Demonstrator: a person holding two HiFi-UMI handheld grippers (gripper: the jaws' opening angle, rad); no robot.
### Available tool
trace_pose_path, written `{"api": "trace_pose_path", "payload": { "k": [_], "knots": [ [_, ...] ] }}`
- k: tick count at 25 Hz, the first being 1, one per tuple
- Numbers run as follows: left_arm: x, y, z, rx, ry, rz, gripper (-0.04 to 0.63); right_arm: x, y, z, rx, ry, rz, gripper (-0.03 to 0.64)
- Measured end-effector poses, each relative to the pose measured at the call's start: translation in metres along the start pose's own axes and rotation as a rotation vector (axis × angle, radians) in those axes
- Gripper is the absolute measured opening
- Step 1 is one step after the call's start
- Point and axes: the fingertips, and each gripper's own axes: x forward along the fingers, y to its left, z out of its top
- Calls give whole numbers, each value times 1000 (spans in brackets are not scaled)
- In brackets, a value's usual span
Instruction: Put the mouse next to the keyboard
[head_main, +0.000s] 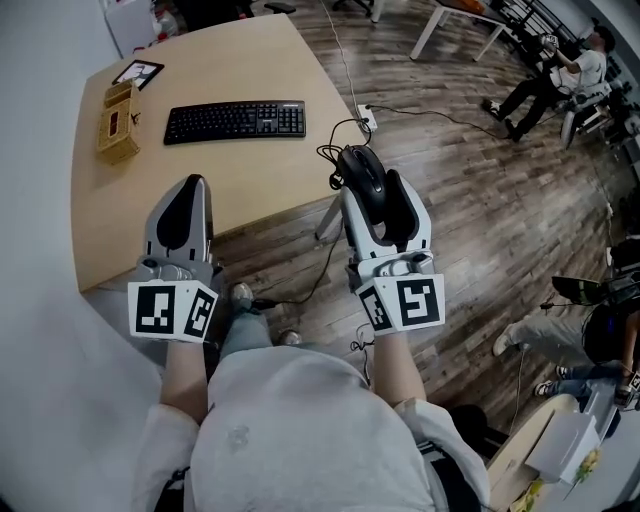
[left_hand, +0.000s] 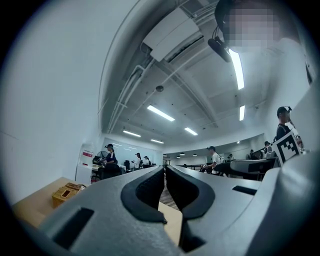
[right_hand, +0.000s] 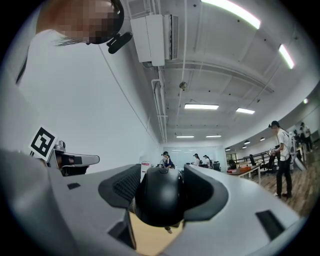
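Note:
A black wired mouse (head_main: 365, 177) (right_hand: 160, 197) sits between the jaws of my right gripper (head_main: 372, 188) (right_hand: 161, 187), which is shut on it and held in the air beyond the table's right edge. Its cable (head_main: 330, 152) loops down toward the floor. The black keyboard (head_main: 235, 120) lies on the wooden table (head_main: 280, 60), well to the left of and beyond the mouse. My left gripper (head_main: 186, 205) (left_hand: 165, 185) hovers over the table's near part, jaws shut with nothing between them. Both gripper views tilt up toward the ceiling.
A small wooden box (head_main: 119, 122) (left_hand: 68, 193) and a tablet (head_main: 138, 72) lie left of the keyboard. A power strip (head_main: 366, 116) and cables lie on the wooden floor to the right. People sit at the far right (head_main: 552, 75).

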Motion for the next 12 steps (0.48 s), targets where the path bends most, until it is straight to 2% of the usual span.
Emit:
{"api": "trace_pose_path", "payload": {
  "k": [12],
  "knots": [
    [83,74,-10,-13,0,-86,18,95,-1,-17,-22,1,-93,256]
  ]
}}
